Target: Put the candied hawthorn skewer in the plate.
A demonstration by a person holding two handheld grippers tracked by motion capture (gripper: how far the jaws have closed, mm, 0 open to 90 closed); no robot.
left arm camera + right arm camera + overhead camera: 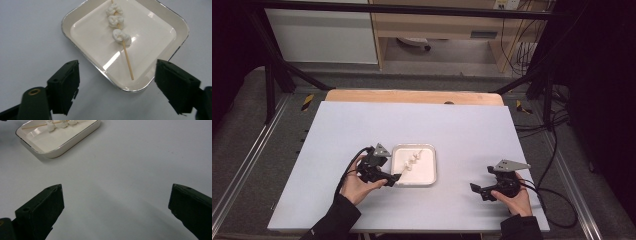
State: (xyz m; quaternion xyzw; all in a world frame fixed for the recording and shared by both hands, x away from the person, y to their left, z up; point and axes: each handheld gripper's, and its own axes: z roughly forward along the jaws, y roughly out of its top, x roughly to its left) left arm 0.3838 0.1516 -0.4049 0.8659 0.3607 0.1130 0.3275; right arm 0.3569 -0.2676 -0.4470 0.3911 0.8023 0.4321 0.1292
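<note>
Beside the tray [430,165], left tool [393,179] released near skewer [126,56], right tool [477,189] released, apart.

Looking along my right tongs [116,210], I see both black jaws standing wide apart at the bottom corners, with nothing but bare pale desk [140,165] between them. Far off at the upper left sits a white tray [72,140] with a thin metallic rim, lying flat on the desk. Inside it, along its far side, rests a wooden skewer [35,126] carrying three white lumps [63,123], partly cut off by the top edge.
</note>
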